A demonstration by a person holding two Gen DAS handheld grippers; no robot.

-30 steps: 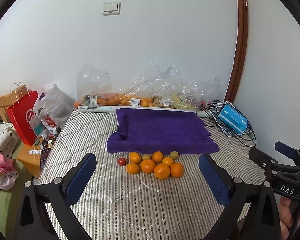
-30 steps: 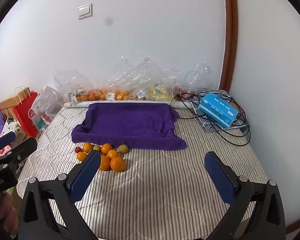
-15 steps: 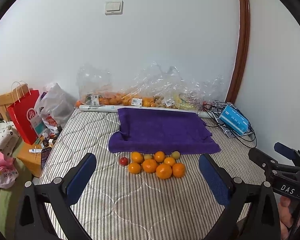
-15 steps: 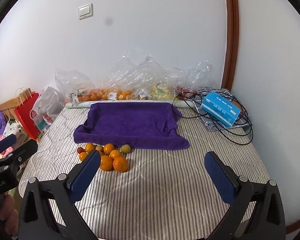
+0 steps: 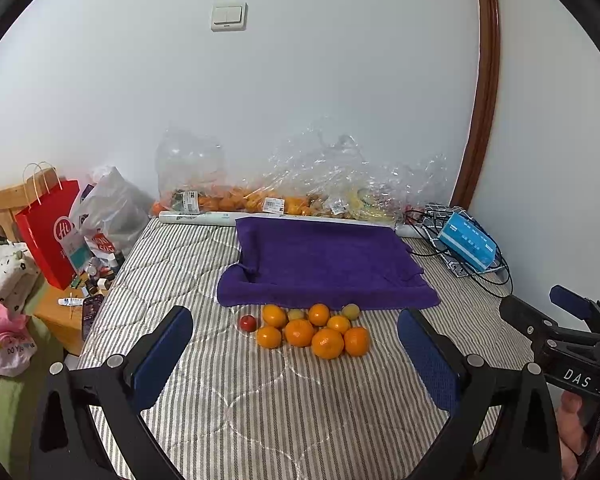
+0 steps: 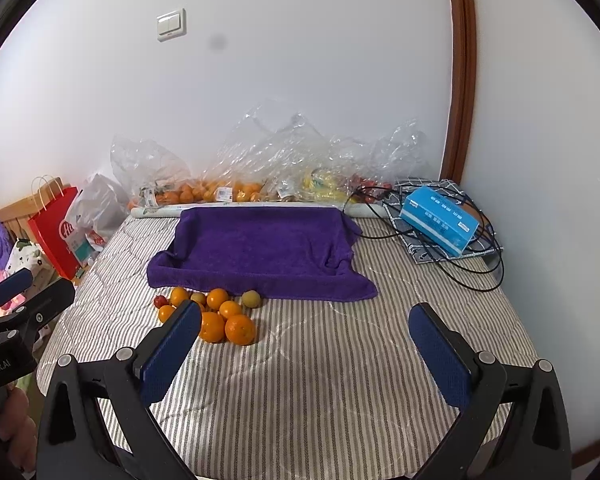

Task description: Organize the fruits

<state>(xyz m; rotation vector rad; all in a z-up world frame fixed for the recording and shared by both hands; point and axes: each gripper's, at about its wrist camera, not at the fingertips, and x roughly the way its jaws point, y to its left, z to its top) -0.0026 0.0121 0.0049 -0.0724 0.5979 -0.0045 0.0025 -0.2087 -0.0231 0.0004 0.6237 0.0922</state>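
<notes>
A grey-and-white striped quilted mattress (image 5: 228,432) filled the space ahead of both tools and ran up to a plain white wall (image 5: 320,92), with a brown wooden door frame (image 5: 485,80) rising to the right. A purple towel (image 5: 320,264) lay beyond both sets of fingers, and clear plastic bags of fruit (image 5: 284,188) stood against the wall behind it. The fruit pile (image 5: 312,328) of oranges, two small greenish fruits and one small red fruit sat just in front of the towel's near edge, between and ahead of the left gripper (image 5: 296,356), whose fingers were spread wide and held nothing. For the right gripper (image 6: 306,350), likewise wide apart and empty, the pile lay ahead to the left, partly hidden by its left finger (image 6: 170,354). The left wrist view alone showed a cluttered bedside stand (image 5: 66,312); the right wrist view showed a blue tissue box (image 6: 440,226) more fully, among black cables (image 6: 460,272).
</notes>
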